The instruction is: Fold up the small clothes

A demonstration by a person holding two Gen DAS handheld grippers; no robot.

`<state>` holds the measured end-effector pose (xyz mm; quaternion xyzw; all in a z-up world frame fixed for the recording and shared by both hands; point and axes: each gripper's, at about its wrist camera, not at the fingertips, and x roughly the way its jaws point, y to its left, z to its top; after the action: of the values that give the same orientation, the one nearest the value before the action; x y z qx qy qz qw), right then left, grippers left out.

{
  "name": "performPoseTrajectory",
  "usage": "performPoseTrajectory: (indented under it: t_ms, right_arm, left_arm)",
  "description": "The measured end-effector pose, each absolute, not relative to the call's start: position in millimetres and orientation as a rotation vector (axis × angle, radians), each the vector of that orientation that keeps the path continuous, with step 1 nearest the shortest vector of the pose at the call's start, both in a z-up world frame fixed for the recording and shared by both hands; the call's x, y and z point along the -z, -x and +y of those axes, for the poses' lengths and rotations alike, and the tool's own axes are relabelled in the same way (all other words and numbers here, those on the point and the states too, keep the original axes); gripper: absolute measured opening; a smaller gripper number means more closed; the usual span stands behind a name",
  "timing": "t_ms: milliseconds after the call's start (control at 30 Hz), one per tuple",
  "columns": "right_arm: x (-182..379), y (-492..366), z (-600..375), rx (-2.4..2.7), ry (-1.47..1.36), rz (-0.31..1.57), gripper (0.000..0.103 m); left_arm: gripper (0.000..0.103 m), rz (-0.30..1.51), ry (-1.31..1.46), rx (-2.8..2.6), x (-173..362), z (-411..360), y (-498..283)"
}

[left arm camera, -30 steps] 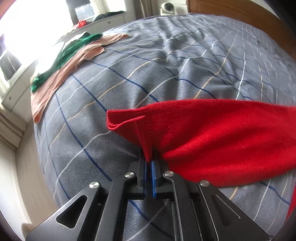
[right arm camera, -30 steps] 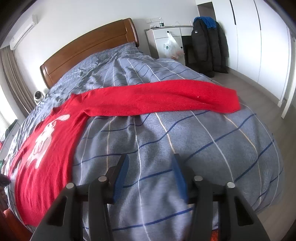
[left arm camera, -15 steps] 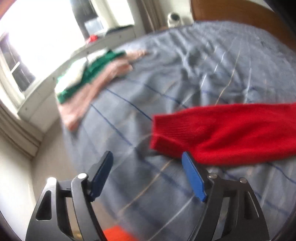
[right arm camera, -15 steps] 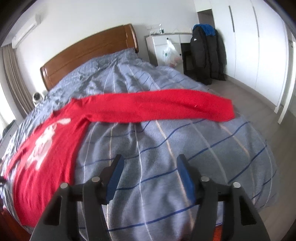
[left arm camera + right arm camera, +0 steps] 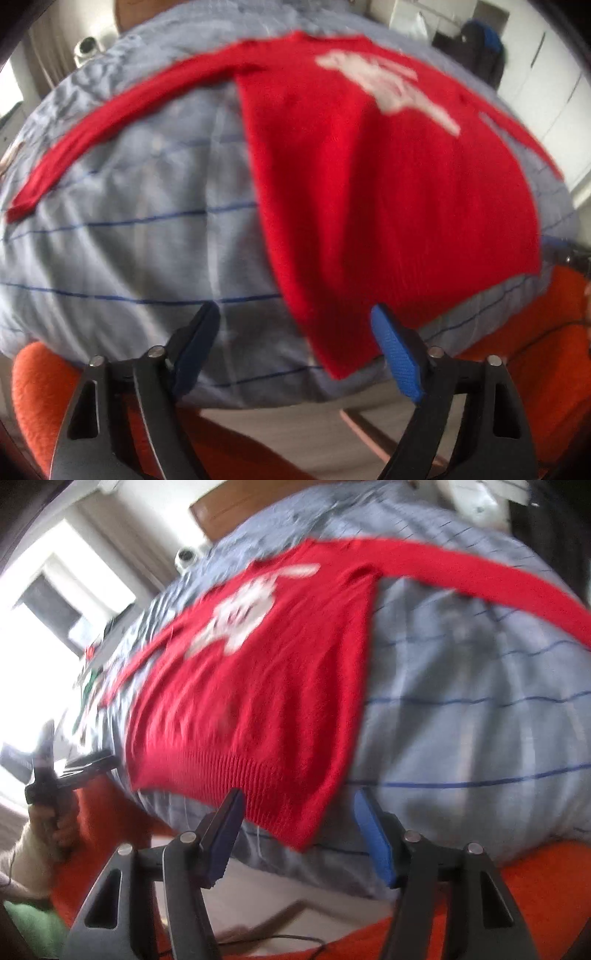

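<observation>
A red knitted sweater (image 5: 388, 192) with a white print lies flat on the bed, sleeves spread out; it also shows in the right wrist view (image 5: 258, 686). My left gripper (image 5: 295, 343) is open and empty, at the bed's near edge by the sweater's lower left hem corner. My right gripper (image 5: 299, 830) is open and empty, just in front of the lower right hem corner. Neither touches the cloth. The left gripper (image 5: 44, 760) also shows at the left edge of the right wrist view, held in a hand.
The bed has a grey-blue checked cover (image 5: 129, 240) and a wooden headboard (image 5: 229, 506). An orange rug (image 5: 535, 354) lies on the floor by the bed. A dark coat (image 5: 480, 51) hangs at the far right. A bright window (image 5: 55, 602) is at the left.
My left gripper let go of the sleeve cuff, opened, and swung round to the sweater's hem. My right gripper also swung from the right sleeve to the hem, still open.
</observation>
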<state>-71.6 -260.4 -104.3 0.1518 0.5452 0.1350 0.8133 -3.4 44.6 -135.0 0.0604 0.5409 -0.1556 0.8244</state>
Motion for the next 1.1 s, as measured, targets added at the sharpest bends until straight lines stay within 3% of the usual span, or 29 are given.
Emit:
performPoseTrajectory:
  t_ms: [67,100,133,167,200,233,367,533,733,1000,1067,1100]
  right_arm:
    - [119.9,64.1,-256.5,-0.321,-0.354,1.203,0.06]
    - [127.0,60.4,-256.1,-0.331,-0.38,1.218,0.059]
    - [131.5,59.0,-255.7,-0.332,-0.393,1.222,0.056]
    - [132.6,56.8,-256.9,-0.328,-0.4,1.218,0.044]
    - [132.7,56.4,-259.5,-0.325,-0.411,1.212,0.034]
    - [131.9,56.2,-261.1,-0.328,-0.424,1.206,0.012]
    - [121.1,63.1,-261.2,-0.33,-0.41,1.198,0.007]
    - [101.9,77.6,-258.7,-0.302,-0.363,1.233,0.006]
    - [148.4,62.7,-263.1,-0.212,-0.413,1.315,0.006]
    - [144.2,64.7,-256.4,-0.201,-0.375,1.287,0.007]
    - [141.0,67.9,-258.3,-0.204,-0.381,1.28,0.015]
    - [138.3,69.4,-258.5,-0.206,-0.388,1.281,0.019]
  left_arm:
    - [0.08,1.188,-0.085,0.329,142.5,45.7,-3.8]
    - [0.073,1.19,-0.075,0.328,142.9,46.3,-4.8]
    - [0.046,1.191,-0.065,0.333,142.6,46.6,-5.9]
    - [0.029,1.197,-0.04,0.351,142.8,46.9,-7.1]
    - [0.003,1.207,-0.002,0.372,143.3,48.7,-8.3]
    - [0.003,1.217,0.039,0.387,143.6,51.1,-8.8]
    - [0.002,1.231,0.07,0.4,142.0,61.7,-6.7]
    - [0.002,1.233,-0.049,0.382,140.7,55.2,10.7]
    - [0.002,1.258,-0.143,0.333,163.6,29.8,-8.7]
    - [0.005,1.226,-0.128,0.333,158.5,40.4,13.2]
    - [0.01,1.211,-0.124,0.347,151.4,50.2,22.2]
    - [0.019,1.206,-0.115,0.353,146.5,54.4,24.2]
